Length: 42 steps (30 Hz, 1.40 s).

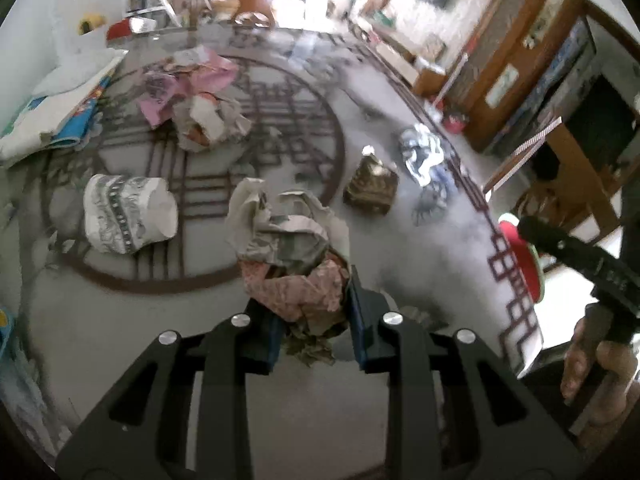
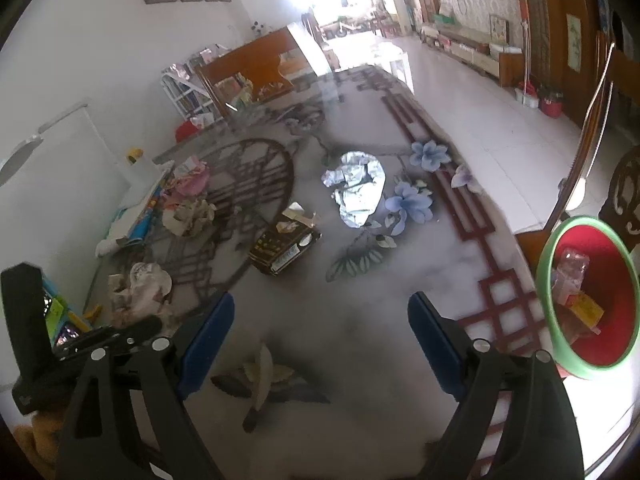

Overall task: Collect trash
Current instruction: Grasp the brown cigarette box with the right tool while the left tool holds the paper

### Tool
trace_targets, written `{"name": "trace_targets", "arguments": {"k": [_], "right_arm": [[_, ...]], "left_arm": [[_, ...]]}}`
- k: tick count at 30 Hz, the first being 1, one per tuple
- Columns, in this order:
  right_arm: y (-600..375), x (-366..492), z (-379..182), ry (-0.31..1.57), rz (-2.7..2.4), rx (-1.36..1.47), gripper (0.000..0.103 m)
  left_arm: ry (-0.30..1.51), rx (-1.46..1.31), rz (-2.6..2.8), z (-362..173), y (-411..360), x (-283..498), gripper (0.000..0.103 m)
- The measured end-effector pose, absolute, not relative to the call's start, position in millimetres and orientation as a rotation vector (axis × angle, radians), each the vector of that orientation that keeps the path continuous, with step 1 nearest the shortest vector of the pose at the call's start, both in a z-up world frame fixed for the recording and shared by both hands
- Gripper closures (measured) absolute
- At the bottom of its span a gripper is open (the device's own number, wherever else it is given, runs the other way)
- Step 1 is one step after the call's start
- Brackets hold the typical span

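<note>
Crumpled paper wad (image 1: 296,264) clamped loosely in left hand-held gripper (image 1: 314,320), overhanging its tips. Could slip before reaching red bin (image 2: 592,300) right of wide-open, empty right hand-held gripper (image 2: 320,320).

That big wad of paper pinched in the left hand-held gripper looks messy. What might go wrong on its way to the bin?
The left hand-held gripper pinches only the lower part of the crumpled paper wad; loose flaps bulge above the pads, so bits may slip or shed.

The red bin with the green rim sits beyond the table edge, so anything dropped early lands on the table or floor.

The right hand-held gripper is open and empty, close by; the two might bump.
</note>
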State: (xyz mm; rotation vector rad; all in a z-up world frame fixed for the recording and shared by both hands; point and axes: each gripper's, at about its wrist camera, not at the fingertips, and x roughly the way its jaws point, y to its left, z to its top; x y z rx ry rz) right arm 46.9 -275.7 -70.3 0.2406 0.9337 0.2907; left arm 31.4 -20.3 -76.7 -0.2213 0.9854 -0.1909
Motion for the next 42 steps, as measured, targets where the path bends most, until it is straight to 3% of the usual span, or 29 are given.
{"name": "trace_targets", "arguments": {"k": [6,22,24,26,31,37,40,42], "right_arm": [[-280,86,-102,1.094,0.244,0.335,0.015],[-173,181,-144,1.211,0.167,0.21,0.015],[-169,182,-147,1.211,0.158,0.179,0.02],[-168,180,-146,1.2,0.166,0.148,0.038],[-166,168,-138,1.172,0.239,0.032,0.045],[-165,164,-137,1.191,0.251,-0.015,0.042],[-167,166,-137,1.187,0.233,0.019,0.027],[-165,167,-140,1.188,0.227,0.026,0.027]], "left_arm": [[1.017,-0.399,-0.25,-91,-15,37,0.076],[1.018,-0.516,-0.249,-99,0,43,0.076],[1.02,-0.522,-0.251,-100,1,43,0.076],[1.016,-0.519,-0.251,-100,1,44,0.076],[1.017,-0.52,-0.249,-100,0,45,0.076],[1.017,-0.508,-0.252,-100,-3,45,0.076],[1.018,-0.492,-0.246,-101,-5,45,0.076],[1.017,-0.487,-0.239,-101,-5,45,0.076]]}}
